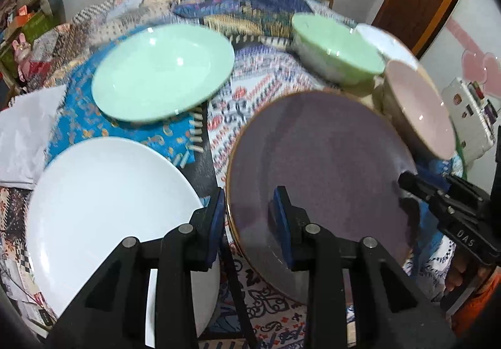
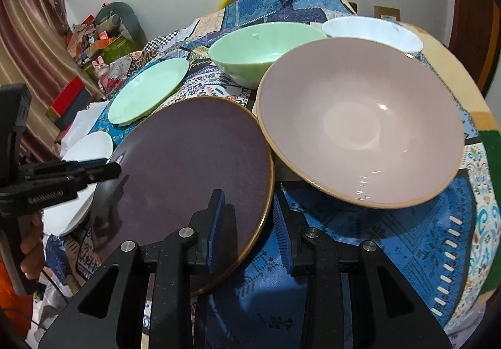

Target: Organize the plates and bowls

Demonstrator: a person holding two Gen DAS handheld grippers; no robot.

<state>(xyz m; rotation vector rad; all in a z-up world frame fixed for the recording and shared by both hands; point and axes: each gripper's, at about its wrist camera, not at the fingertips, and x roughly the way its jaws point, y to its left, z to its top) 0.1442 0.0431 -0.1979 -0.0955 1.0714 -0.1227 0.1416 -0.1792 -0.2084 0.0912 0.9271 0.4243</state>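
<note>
The purple plate (image 1: 322, 179) with a thin golden-brown rim lies on the patterned tablecloth (image 1: 244, 98), and I use it as the landmark. Both grippers are at its edge, one on each side.

The left gripper (image 1: 250, 217) has its jaws set apart around the left rim of the purple plate: one blue pad (image 1: 281, 223) is over the plate's surface and the other is outside the rim. The jaws are not closed, and I cannot tell if the pads touch the plate. On the body of the other gripper, seen at the right edge of the left wrist view, the white letters "DAS" can be read.

The right gripper (image 2: 249, 225) is at the near right rim of the purple plate, jaws also apart, one pad above the plate and one beyond the rim over the cloth. It holds nothing firmly. In the right wrist view the left gripper's body carries a white label, too blurred to read with certainty.

The white plate (image 1: 106, 217) lies just left of the purple plate. The green plate (image 1: 162, 73) lies behind and to the left of it. The pink bowl (image 2: 360, 120) stands just beside its right rim, seemingly touching it. The green bowl (image 2: 266, 51) stands behind the purple plate, and the white bowl (image 2: 372, 32) is further behind, to the right.
</note>
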